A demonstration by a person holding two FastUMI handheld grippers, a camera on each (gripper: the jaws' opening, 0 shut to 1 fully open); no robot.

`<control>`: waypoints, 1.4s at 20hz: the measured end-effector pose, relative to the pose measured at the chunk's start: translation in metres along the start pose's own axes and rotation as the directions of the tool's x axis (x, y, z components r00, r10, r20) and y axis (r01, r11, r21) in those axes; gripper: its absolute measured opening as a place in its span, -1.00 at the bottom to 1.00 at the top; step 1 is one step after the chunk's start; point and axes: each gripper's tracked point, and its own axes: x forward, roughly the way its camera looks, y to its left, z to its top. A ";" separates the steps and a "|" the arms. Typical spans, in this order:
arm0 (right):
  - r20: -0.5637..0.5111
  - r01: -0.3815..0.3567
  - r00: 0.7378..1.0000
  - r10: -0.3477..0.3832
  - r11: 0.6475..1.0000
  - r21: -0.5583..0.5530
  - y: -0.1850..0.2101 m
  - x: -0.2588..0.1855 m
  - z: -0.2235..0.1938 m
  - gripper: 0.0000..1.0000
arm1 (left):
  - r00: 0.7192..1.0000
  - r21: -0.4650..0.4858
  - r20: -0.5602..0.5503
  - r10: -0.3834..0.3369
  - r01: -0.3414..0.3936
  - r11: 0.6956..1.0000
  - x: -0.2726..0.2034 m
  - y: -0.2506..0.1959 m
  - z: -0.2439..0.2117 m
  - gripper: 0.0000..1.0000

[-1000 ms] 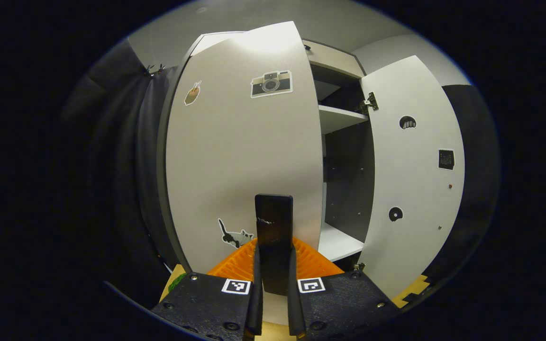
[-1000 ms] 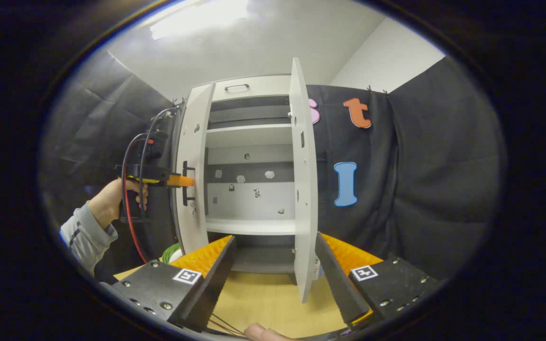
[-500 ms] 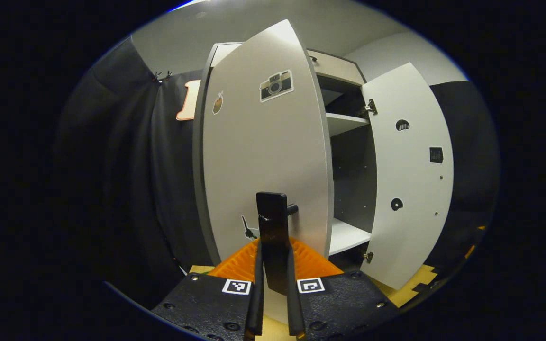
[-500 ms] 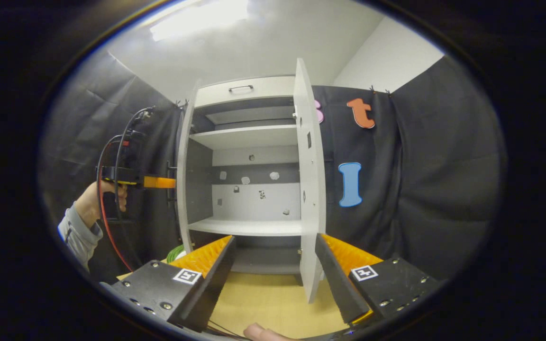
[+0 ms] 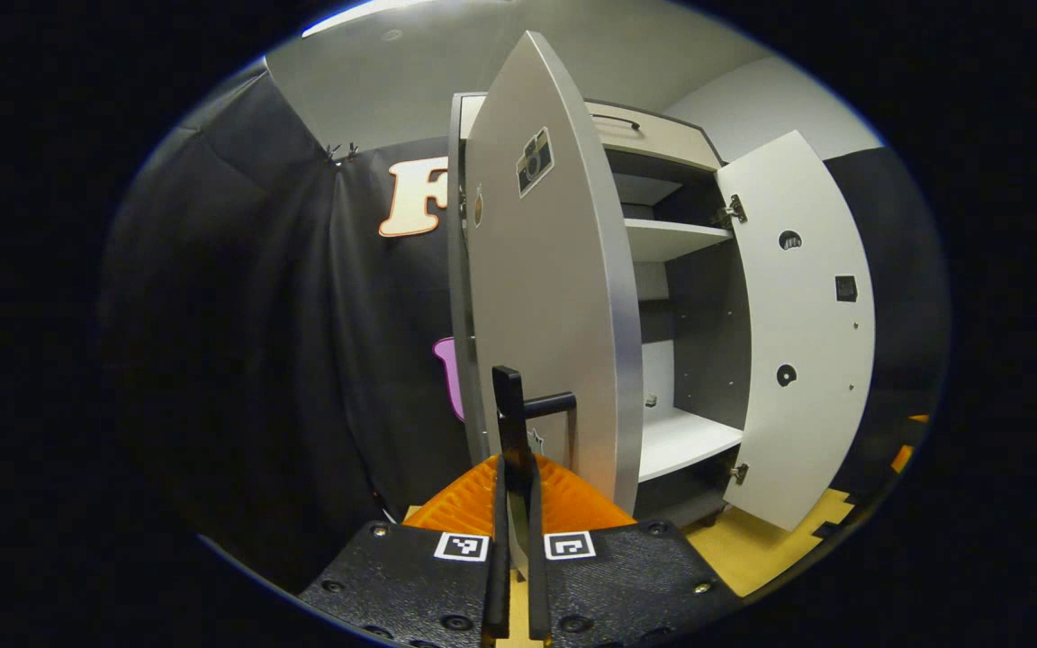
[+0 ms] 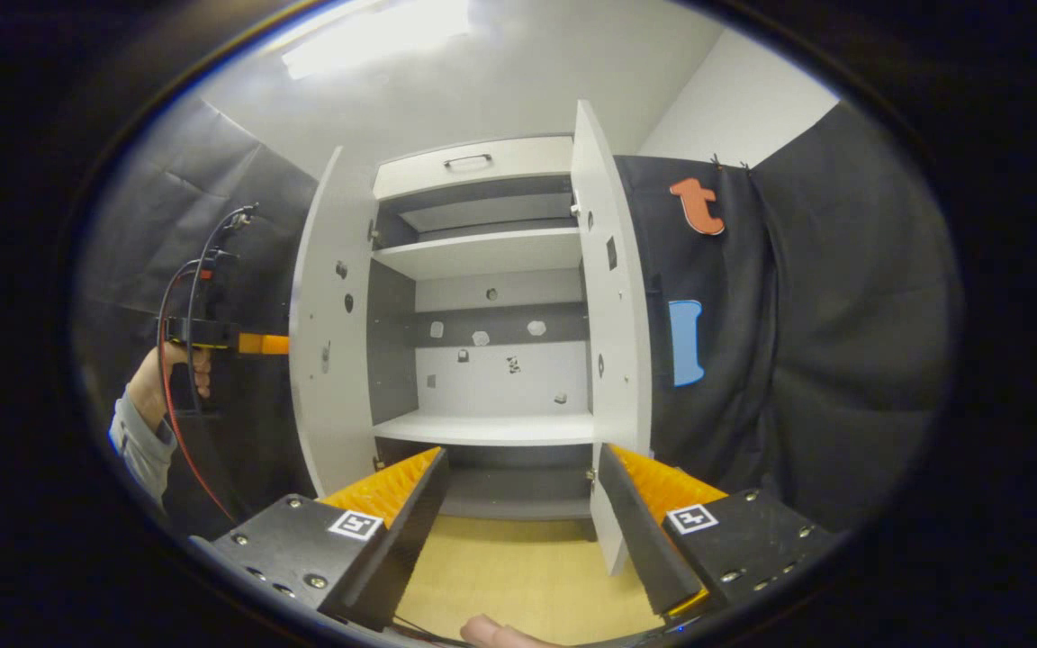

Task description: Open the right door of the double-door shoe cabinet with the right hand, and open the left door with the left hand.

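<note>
**White cabinet, both doors swung out**

White-panelled shoe cabinet [image 6: 482,162] sits centre of the right gripper view, w/ both doors open and the shelves inside exposed. Left door [image 6: 329,333] stands at centre-left of that frame, turned well out so its inner face shows; right door [image 6: 608,315] stands just right of centre, nearly edge-on. A light shelf [image 6: 482,427] runs across lower-middle, another higher up, w/ small stickers on the back panel. Wood-tone floor [image 6: 500,576] at bottom.

Left gripper [image 5: 514,490], bottom centre of the left gripper view: jaws closed tight on the dark handle [image 5: 518,414] of the left door, one finger pressing each side of the bar. Door fills the frame's middle, camera sticker [image 5: 534,162] near its top. Right door appears at right of this frame, hinges visible.

Same gripper also seen at far left in the right gripper view, held by a hand [image 6: 167,378] w/ grey sleeve, cables looping above; its tip meets the door's outer side.

Right gripper [image 6: 518,531], bottom of right gripper view: jaws spread wide, holding nothing. The right door's lower edge hangs just by its right finger; can't tell if touching.
</note>
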 end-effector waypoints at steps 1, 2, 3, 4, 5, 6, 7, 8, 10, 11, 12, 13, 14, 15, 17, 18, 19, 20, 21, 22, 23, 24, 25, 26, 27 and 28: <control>-0.003 -0.006 1.000 0.006 1.000 0.001 0.003 0.001 -0.003 0.97 | 1.000 0.007 0.003 0.011 -0.011 1.000 -0.001 0.008 0.000 -0.84; -0.006 -0.010 1.000 0.010 1.000 0.001 0.006 0.001 -0.004 0.97 | 1.000 0.006 0.001 0.021 -0.021 1.000 -0.001 0.014 -0.001 -0.88; -0.008 -0.013 1.000 0.013 1.000 0.000 0.006 0.005 -0.005 0.97 | 1.000 0.009 0.002 0.030 -0.030 1.000 -0.001 0.020 -0.001 -0.89; -0.009 -0.015 1.000 0.015 1.000 -0.002 0.007 0.005 -0.006 0.89 | 0.999 0.011 0.005 0.043 -0.043 0.999 -0.001 0.028 -0.002 -0.92; -0.011 -0.018 1.000 0.018 1.000 -0.002 0.009 0.006 -0.008 0.98 | 0.998 0.015 0.004 0.060 -0.060 0.998 -0.001 0.036 -0.003 -0.93; -0.013 -0.020 1.000 0.020 1.000 0.001 0.011 0.008 -0.010 0.97 | 0.997 0.018 0.003 0.071 -0.071 0.997 -0.001 0.046 -0.004 -0.97; -0.015 -0.021 1.000 0.021 1.000 0.003 0.012 0.007 -0.011 0.97 | 0.999 -0.003 0.009 0.050 -0.050 0.999 -0.003 0.044 -0.002 -0.98; -0.016 -0.021 1.000 0.021 1.000 0.008 0.012 0.005 -0.013 0.89 | 0.999 -0.019 0.014 0.033 -0.033 0.999 -0.004 0.042 -0.002 -0.99; -0.021 -0.013 1.000 0.014 1.000 0.023 0.010 0.006 -0.017 0.97 | 1.000 -0.010 0.016 0.027 -0.027 1.000 -0.003 0.043 -0.006 -1.00; -0.022 -0.009 1.000 0.010 1.000 0.029 0.009 0.007 -0.019 0.98 | 0.999 -0.009 0.021 0.032 -0.032 0.999 -0.003 0.044 -0.004 -0.99; -0.021 -0.008 1.000 0.008 1.000 0.029 0.007 0.007 -0.020 0.89 | 0.999 -0.013 0.022 0.032 -0.031 0.999 -0.003 0.045 -0.005 -0.99; -0.022 -0.002 1.000 0.003 1.000 0.028 0.005 0.008 -0.023 0.89 | 0.999 -0.024 0.034 0.029 -0.029 0.999 -0.004 0.043 -0.003 -0.99; -0.024 0.001 1.000 -0.001 1.000 0.028 0.003 0.007 -0.025 0.89 | 0.999 -0.029 0.035 0.027 -0.026 0.999 -0.004 0.043 -0.004 -0.99; -0.026 0.005 1.000 -0.004 0.999 0.032 0.002 0.009 -0.026 0.89 | 0.999 -0.029 0.041 0.029 -0.027 0.999 -0.004 0.043 -0.004 -0.99; -0.029 0.009 1.000 -0.008 0.999 0.043 -0.003 0.008 -0.028 0.97 | 0.999 -0.031 0.043 0.033 -0.032 0.999 -0.006 0.043 -0.005 -0.99; -0.030 0.013 0.999 -0.011 0.999 0.048 -0.006 0.007 -0.028 0.89 | 0.998 -0.032 0.045 0.032 -0.031 0.999 -0.006 0.043 -0.004 -0.99; -0.030 0.018 0.999 -0.016 0.999 0.051 -0.008 0.007 -0.029 0.89 | 0.998 -0.035 0.047 0.031 -0.030 0.999 -0.006 0.043 -0.004 -0.99; -0.029 0.023 0.999 -0.022 0.998 0.054 -0.011 0.007 -0.029 0.97 | 0.999 -0.038 0.043 0.032 -0.031 0.999 -0.007 0.043 -0.005 -0.99; -0.029 0.028 0.999 -0.027 0.998 0.054 -0.014 0.007 -0.030 0.97 | 1.000 -0.044 0.010 0.030 -0.029 0.999 -0.009 0.041 -0.014 -1.00; -0.031 0.032 0.999 -0.030 0.998 0.055 -0.016 0.007 -0.030 0.97 | 1.000 -0.046 -0.007 0.023 -0.024 0.999 -0.017 0.038 -0.019 -0.89; -0.033 0.035 0.999 -0.033 0.998 0.056 -0.017 0.008 -0.032 0.97 | 1.000 -0.034 0.003 0.021 -0.021 0.999 -0.022 0.035 -0.019 -0.84; -0.037 0.038 0.999 -0.035 0.998 0.058 -0.017 0.009 -0.032 0.89 | 0.999 -0.020 0.015 0.029 -0.028 0.999 -0.028 0.036 -0.017 -0.79; -0.040 0.040 0.998 -0.037 0.997 0.059 -0.018 0.011 -0.033 0.97 | 0.998 -0.021 0.027 0.050 -0.049 0.999 -0.033 0.040 -0.015 -0.65; -0.042 0.040 0.998 -0.038 0.997 0.059 -0.017 0.012 -0.034 0.97 | 0.997 -0.035 0.028 0.069 -0.068 0.997 -0.040 0.040 -0.016 -0.72; -0.043 0.040 0.998 -0.038 0.997 0.059 -0.016 0.012 -0.034 0.97 | 0.995 -0.045 0.032 0.094 -0.093 0.995 -0.050 0.040 -0.015 -0.55; -0.043 0.039 0.998 -0.036 0.998 0.058 -0.013 0.013 -0.034 0.97 | 0.992 -0.053 0.036 0.118 -0.116 0.992 -0.059 0.041 -0.014 -0.26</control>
